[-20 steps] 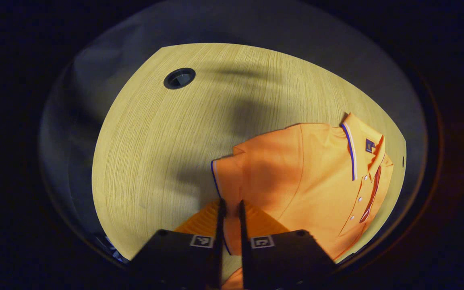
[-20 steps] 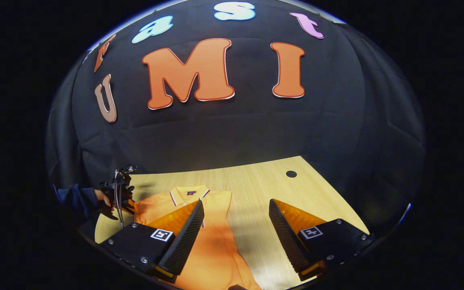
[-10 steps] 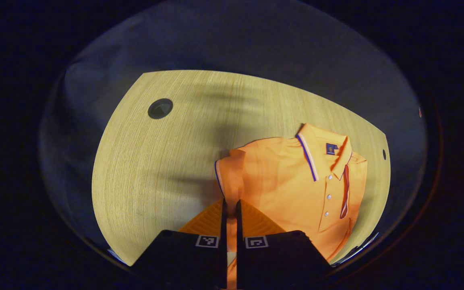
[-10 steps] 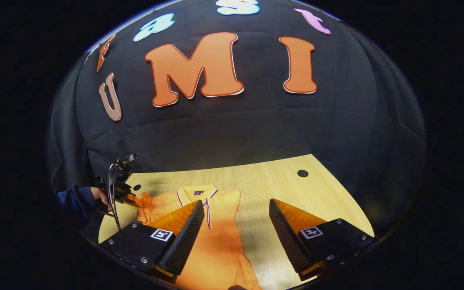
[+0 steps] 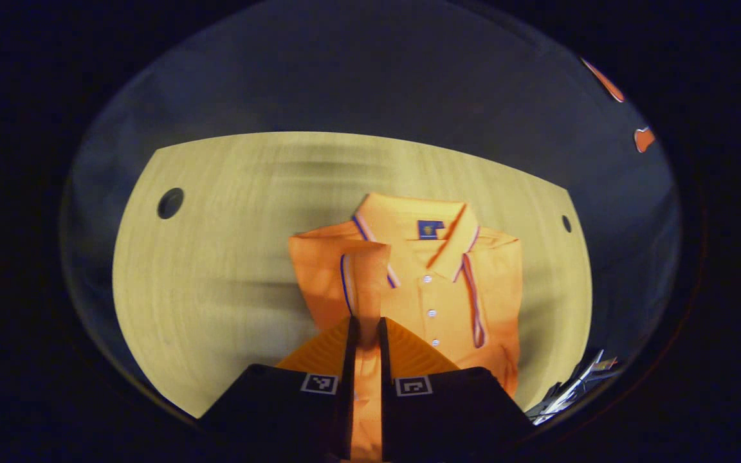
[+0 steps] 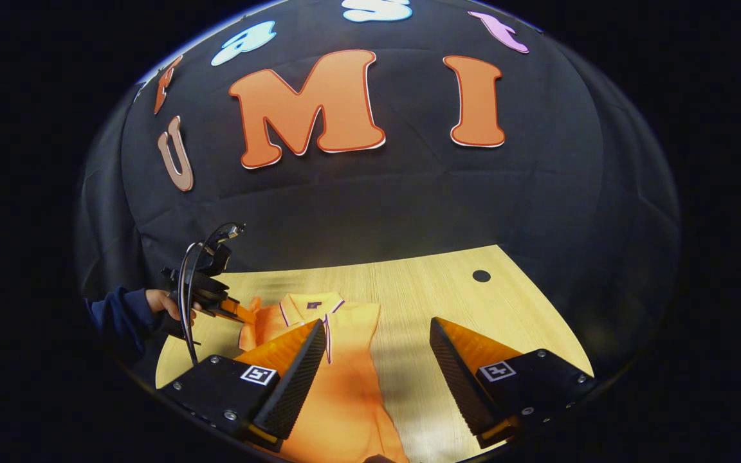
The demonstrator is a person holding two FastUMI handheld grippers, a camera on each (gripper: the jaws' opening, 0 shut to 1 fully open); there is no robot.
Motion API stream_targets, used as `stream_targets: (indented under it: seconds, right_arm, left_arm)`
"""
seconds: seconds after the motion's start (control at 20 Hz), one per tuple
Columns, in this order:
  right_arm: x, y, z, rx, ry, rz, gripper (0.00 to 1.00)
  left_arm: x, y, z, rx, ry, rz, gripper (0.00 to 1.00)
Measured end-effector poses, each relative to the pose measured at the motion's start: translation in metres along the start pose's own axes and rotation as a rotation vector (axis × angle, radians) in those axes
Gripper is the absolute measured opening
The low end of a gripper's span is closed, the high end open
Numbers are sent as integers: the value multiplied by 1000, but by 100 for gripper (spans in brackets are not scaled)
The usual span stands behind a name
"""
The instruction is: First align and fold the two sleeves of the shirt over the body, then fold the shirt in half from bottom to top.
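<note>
The orange polo shirt [image 5: 448, 289] is lying face up on the wooden tabletop [image 5: 216, 289], collar toward the far edge by the booth's wall and hem running off toward the near edge. The left gripper [image 5: 365, 334] is pinching the left sleeve [image 5: 351, 283] between nearly closed fingers and holding it raised over the chest, so the striped cuff is standing up beside the button placket; holding it by the cuff looks meant to keep the cloth taut while it is laid across the body. In the right gripper view that same gripper [image 6: 232, 310] is sitting near the tabletop's left edge, held by a hand [image 6: 163, 302] in a dark sleeve, with the orange cloth bunched at its tips. The right gripper [image 6: 377, 360] is hovering with its fingers spread wide and holding nothing, poised above the shirt's lower body near the near edge, probably waiting its turn. The shirt's other side already seems folded in, judging by its straight right edge, though I cannot tell for certain. The bottom-to-top fold is not yet begun.
</note>
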State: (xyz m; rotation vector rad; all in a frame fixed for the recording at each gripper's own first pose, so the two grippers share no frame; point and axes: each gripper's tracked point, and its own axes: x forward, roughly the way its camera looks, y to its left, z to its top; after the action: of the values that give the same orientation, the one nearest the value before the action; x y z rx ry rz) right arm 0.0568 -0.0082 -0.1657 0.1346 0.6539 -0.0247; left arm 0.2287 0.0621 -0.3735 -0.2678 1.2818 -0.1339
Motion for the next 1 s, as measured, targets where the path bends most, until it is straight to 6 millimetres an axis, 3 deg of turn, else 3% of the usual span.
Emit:
stream_targets:
  seconds: [0.05, 0.15, 0.25, 0.3, 0.35, 0.4, 0.6, 0.9, 1.0]
  right_arm:
    - [0, -3, 1, 1, -2, -1, 99]
    - [-1, -5, 1, 6, -2, 5, 99]
    - [-3, -7, 5, 1, -12, 12, 99]
    - [-3, -9, 7, -5, -20, 13, 99]
    - [-4, -9, 9, -12, -27, 15, 99]
    - [-4, -9, 12, -19, -36, 19, 99]
    - [-10, -7, 27, -67, -97, 30, 99]
    - [-32, 2, 44, -171, -217, 60, 99]
    - [-38, -2, 44, -214, -267, 42, 99]
  left_arm:
    - [-5, -17, 4, -1, -17, -67, 18]
    - [-15, -39, 11, 15, -49, -135, 41]
    - [-34, -42, 17, 52, -97, -129, 50]
    - [-42, -38, 20, 77, -132, -116, 68]
    - [-53, -36, 21, 104, -166, -95, 72]
    - [-66, -35, 22, 124, -205, -81, 86]
    - [-116, -38, 17, 141, -346, -30, 96]
    - [-201, -54, -5, 154, -596, 25, 99]
    - [-220, -55, -17, 168, -682, 81, 98]
